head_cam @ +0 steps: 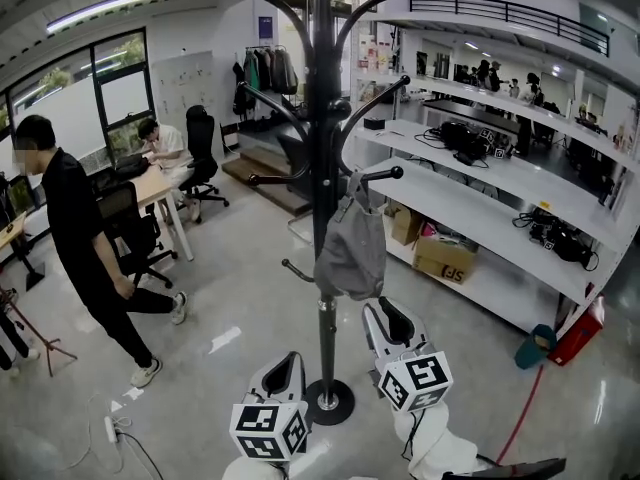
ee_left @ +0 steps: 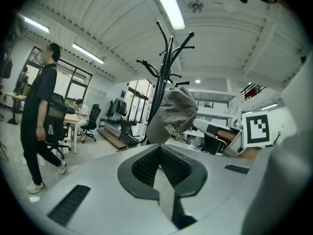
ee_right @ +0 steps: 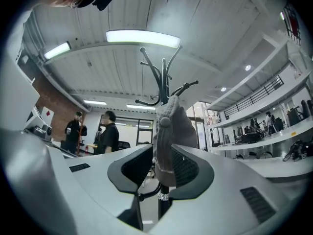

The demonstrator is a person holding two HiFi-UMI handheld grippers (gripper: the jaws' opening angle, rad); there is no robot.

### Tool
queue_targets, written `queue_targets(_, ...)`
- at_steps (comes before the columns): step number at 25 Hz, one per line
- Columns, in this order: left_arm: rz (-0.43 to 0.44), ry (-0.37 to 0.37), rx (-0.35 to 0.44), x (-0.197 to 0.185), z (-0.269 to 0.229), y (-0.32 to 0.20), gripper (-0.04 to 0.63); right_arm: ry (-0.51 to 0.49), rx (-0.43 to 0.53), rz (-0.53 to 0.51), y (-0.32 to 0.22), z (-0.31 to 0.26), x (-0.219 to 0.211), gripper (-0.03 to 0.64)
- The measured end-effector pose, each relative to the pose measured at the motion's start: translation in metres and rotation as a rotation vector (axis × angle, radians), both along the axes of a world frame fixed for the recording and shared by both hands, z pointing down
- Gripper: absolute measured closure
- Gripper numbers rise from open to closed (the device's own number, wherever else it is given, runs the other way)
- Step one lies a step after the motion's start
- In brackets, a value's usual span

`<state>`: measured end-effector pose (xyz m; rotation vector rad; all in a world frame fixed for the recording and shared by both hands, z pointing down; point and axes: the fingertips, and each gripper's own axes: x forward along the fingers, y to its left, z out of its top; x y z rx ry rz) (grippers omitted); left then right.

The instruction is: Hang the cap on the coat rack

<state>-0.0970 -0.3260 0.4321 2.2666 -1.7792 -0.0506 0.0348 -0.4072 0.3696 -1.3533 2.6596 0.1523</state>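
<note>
Grey grippers (head_cam: 283,373) (head_cam: 395,323), black ribbed fingers (ee_left: 146,166)

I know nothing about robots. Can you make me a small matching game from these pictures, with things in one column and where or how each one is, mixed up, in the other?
Things:
1. cap
2. left gripper
3. right gripper
4. cardboard box

States:
A. jaws apart
B. on a low shelf
C. hanging from a hook of the coat rack
D. jaws together

Pairs: 1-C, 2-D, 3-A, 4-B
</note>
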Motion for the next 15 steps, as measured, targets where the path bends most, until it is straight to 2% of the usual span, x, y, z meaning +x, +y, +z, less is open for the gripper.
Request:
queue_targets(6,0.021,0.003,-0.021,0.013,0.008,0.007,0.595,0.03,-0.061,-0.017,0.018,0.025,-0.004,0.52)
queue_targets(15,0.048,0.007,-0.022,0.029,0.018,0.016,0.595,0.014,-0.154,-0.003,0.05,0.055,-0.001,0.525)
